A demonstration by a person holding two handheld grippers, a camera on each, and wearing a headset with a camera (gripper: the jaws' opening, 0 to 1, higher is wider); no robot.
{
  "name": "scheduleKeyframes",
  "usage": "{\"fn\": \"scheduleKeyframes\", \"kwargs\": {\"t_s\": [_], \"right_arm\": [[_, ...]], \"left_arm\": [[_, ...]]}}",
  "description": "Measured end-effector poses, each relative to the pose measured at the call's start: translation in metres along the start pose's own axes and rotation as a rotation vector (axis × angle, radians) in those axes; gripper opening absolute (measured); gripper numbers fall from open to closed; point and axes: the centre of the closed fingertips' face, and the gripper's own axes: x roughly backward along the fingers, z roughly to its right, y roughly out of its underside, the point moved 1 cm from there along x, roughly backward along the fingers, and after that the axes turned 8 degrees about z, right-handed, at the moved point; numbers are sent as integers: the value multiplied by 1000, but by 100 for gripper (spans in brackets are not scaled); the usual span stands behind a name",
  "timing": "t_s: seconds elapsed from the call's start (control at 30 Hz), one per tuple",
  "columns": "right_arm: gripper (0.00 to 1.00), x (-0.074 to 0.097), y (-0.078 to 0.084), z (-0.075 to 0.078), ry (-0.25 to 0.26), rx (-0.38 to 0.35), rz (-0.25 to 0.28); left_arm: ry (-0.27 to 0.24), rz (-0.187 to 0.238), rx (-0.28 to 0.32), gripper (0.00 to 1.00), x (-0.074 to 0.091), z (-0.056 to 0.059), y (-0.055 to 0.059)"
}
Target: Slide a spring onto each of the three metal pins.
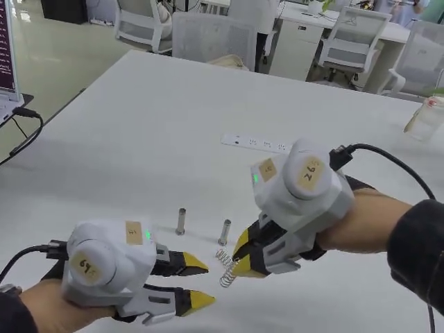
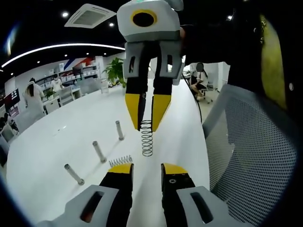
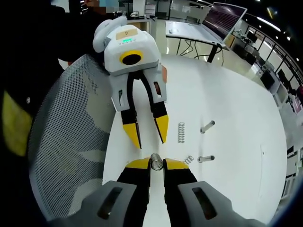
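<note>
My right gripper (image 1: 236, 266) is shut on one end of a small coil spring (image 1: 227, 276), whose other end touches the white table (image 1: 139, 125). In the left gripper view that spring (image 2: 147, 139) hangs from the right gripper (image 2: 147, 126), upright. In the right gripper view the spring (image 3: 155, 161) sits pinched between the yellow tips of the right gripper (image 3: 156, 164). Three short metal pins (image 2: 119, 130) (image 2: 98, 151) (image 2: 73, 173) stand bare in a row. Two pins (image 1: 181, 220) (image 1: 225, 232) stand just beyond the grippers. A loose spring (image 1: 223, 257) lies flat beside them. My left gripper (image 1: 201, 282) is open, facing the right one.
Another loose spring (image 3: 181, 132) lies near a pin (image 3: 207, 126), close to the left gripper (image 3: 149, 141). A white power strip (image 1: 255, 143) lies further back on the table. A plastic bottle (image 1: 424, 118) stands at the far right edge. Office chairs (image 1: 208, 38) stand behind the table.
</note>
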Motion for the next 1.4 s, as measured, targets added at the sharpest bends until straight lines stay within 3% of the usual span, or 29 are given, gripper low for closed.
{"fn": "scheduleKeyframes", "kwargs": {"t_s": [0.1,0.5,0.83,1.0,1.4], "right_arm": [[7,5,10,6,19,0,-39],[7,31,33,26,64,-26,-112],[7,58,36,47,111,-34,-132],[7,66,36,56,132,-42,-129],[7,72,34,63,153,-46,-129]], "left_arm": [[-11,7,5,17,2,-3,0],[-85,33,27,20,21,-17,3],[-158,47,70,25,36,-30,12],[-187,56,94,32,39,-35,14],[-232,68,150,59,42,-41,18]]}}
